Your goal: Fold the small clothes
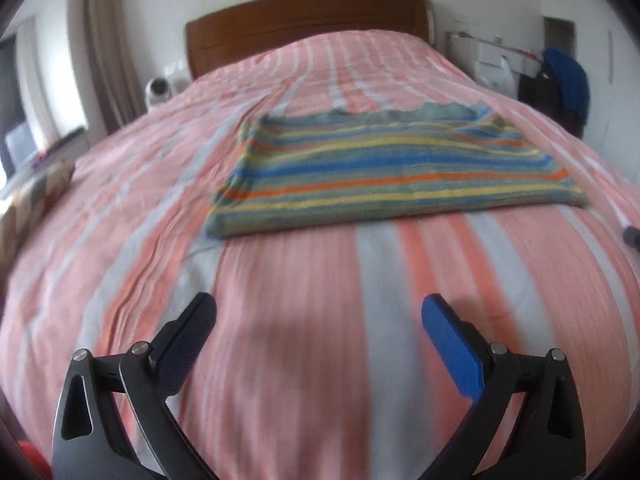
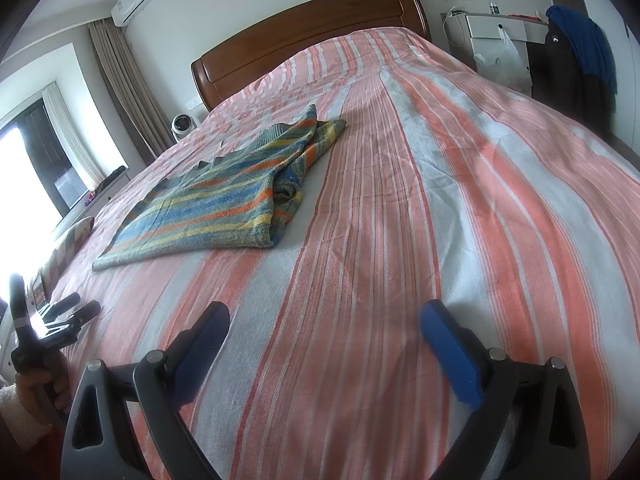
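Observation:
A small striped knit garment (image 1: 392,168) in blue, yellow, orange and grey-green lies flat on the pink-and-white striped bedspread (image 1: 304,320), folded with a doubled edge on its right side (image 2: 280,200). My left gripper (image 1: 318,320) hovers open over bare bedspread, well short of the garment's near edge. My right gripper (image 2: 324,324) is also open and empty, to the right of the garment and nearer than it. In the right wrist view the left gripper (image 2: 72,312) shows at the far left, held by a hand (image 2: 36,392).
A wooden headboard (image 1: 304,20) closes the far end of the bed. A small white fan (image 2: 184,124) stands by the left side, near curtains and a window. At the right are a white cabinet (image 2: 496,36) and hanging dark and blue clothes (image 2: 580,52). A patterned cushion (image 1: 36,196) lies at the left.

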`<state>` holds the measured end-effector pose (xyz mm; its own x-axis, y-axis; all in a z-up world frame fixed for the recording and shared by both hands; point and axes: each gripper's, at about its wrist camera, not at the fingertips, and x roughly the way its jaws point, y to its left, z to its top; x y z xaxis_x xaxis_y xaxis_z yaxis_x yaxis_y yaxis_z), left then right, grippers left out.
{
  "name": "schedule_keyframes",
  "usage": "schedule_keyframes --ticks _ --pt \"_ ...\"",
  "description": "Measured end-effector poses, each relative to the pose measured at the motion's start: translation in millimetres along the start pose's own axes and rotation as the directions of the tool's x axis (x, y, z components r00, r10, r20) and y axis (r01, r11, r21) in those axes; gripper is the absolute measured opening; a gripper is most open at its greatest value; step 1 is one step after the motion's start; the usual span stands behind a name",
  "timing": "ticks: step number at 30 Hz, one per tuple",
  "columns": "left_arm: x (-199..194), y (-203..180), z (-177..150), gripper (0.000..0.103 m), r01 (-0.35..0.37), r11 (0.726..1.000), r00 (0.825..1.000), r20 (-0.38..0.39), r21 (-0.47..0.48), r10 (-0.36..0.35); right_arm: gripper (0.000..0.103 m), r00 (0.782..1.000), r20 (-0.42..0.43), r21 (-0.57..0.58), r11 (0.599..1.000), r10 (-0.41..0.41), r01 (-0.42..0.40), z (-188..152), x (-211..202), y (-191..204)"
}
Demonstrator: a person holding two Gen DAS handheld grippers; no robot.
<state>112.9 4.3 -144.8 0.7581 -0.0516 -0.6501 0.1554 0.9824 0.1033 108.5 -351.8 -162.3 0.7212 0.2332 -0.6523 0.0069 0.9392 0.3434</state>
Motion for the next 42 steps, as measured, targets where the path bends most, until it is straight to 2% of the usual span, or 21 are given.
schedule_keyframes --ticks 5,7,8,10,12,15,17,18,20,21,22,24,25,26,28,29,31,33,36,40,42 --pt "-6.7 -41.5 20.7 0.102 0.085 0.991 0.996 0.002 0.106 -0.086 0.097 1.0 0.005 0.017 1.0 0.023 -0.023 1.3 0.2 -3.3" --pt "-3.7 -62.4 32.7 0.102 0.141 0.979 0.99 -0.007 0.147 -0.142 0.097 1.0 -0.021 0.024 1.0 0.012 -0.012 6.1 0.5 -1.4" --pt "0.4 -76.7 41.2 0.102 0.185 0.965 0.982 -0.015 0.184 -0.186 0.097 0.999 -0.037 0.029 1.0 0.008 -0.007 8.8 -0.2 -1.0" --pt "6.2 -100.5 51.4 0.102 0.228 0.94 0.973 -0.02 0.255 -0.23 0.097 0.998 -0.052 0.07 0.997 0.025 -0.021 15.6 -6.7 -3.6" --pt "18.0 -134.7 62.3 0.102 0.259 0.892 0.962 -0.022 0.371 -0.27 0.097 0.998 -0.034 0.131 0.99 0.06 -0.055 21.9 -16.4 -12.7" --pt "43.2 -173.4 71.1 0.102 0.247 0.843 0.966 -0.049 0.478 -0.255 0.097 0.996 -0.019 0.187 0.979 0.083 -0.078 39.1 -22.7 -30.0" --pt "62.2 -196.9 77.4 0.101 0.247 0.822 0.967 -0.078 0.513 -0.242 0.097 0.995 -0.024 0.205 0.975 0.094 -0.087 57.9 -18.2 -42.7" --pt "69.5 -208.2 82.0 0.093 0.258 0.813 0.964 -0.08 0.522 -0.254 0.096 0.995 -0.028 0.207 0.974 0.097 -0.09 66.5 -14.3 -46.8" --pt "74.9 -222.5 86.4 0.048 0.299 0.793 0.952 -0.108 0.531 -0.287 0.096 0.99 -0.049 0.21 0.97 0.134 -0.121 90.0 2.5 -53.9" --pt "79.4 -228.2 86.1 0.004 0.291 0.791 0.955 -0.119 0.538 -0.271 0.094 0.981 -0.079 0.22 0.963 0.177 -0.156 105.2 20.4 -56.3" --pt "80.8 -230.2 85.0 0.005 0.244 0.803 0.969 -0.099 0.544 -0.228 0.09 0.975 -0.096 0.23 0.958 0.199 -0.173 112.8 31.2 -57.8" --pt "71.8 -219.8 85.5 0.004 0.287 0.82 0.955 -0.086 0.495 -0.282 0.087 0.945 -0.16 0.265 0.935 0.285 -0.237 137.6 76.6 -55.6" --pt "68.2 -213.0 86.4 0.004 0.311 0.828 0.948 -0.085 0.466 -0.308 0.086 0.935 -0.182 0.274 0.929 0.306 -0.25 142.2 91.6 -53.1" --pt "65.6 -208.0 88.5 0.004 0.33 0.836 0.941 -0.082 0.439 -0.328 0.086 0.915 -0.223 0.295 0.918 0.335 -0.264 151.3 119.0 -48.6" --pt "63.6 -198.5 93.3 0.004 0.361 0.844 0.93 -0.087 0.395 -0.357 0.082 0.896 -0.268 0.338 0.905 0.354 -0.257 162.7 160.9 -40.7" --pt "62.7 -192.1 95.5 0.004 0.377 0.851 0.924 -0.092 0.367 -0.37 0.076 0.895 -0.261 0.368 0.894 0.362 -0.255 169.6 180.8 -35.5" --pt "63.2 -180.2 100.8 0.004 0.408 0.862 0.912 -0.097 0.302 -0.398 0.009 0.89 -0.248 0.386 0.882 0.382 -0.27 183.8 202.8 -22.1" --pt "58.0 -149.4 110.9 0.003 0.444 0.877 0.896 -0.083 0.185 -0.437 0.009 0.907 -0.264 0.347 0.909 0.329 -0.229 199.9 209.6 2.2" --pt "45.9 -81.7 121.3 0.003 0.464 0.886 0.885 -0.039 0.001 -0.464 0.009 0.911 -0.243 0.206 0.935 0.334 -0.288 230.8 195.7 72.3" --pt "39.0 13.1 116.3 0.003 0.411 0.894 0.908 -0.008 -0.181 -0.419 0.009 0.88 -0.251 0.094 0.915 0.403 -0.393 248.9 200.0 166.1" --pt "42.2 53.2 108.2 0.003 0.359 0.9 0.927 -0.015 -0.248 -0.374 0.009 0.868 -0.28 0.033 0.907 0.411 -0.419 245.5 216.3 217.6"
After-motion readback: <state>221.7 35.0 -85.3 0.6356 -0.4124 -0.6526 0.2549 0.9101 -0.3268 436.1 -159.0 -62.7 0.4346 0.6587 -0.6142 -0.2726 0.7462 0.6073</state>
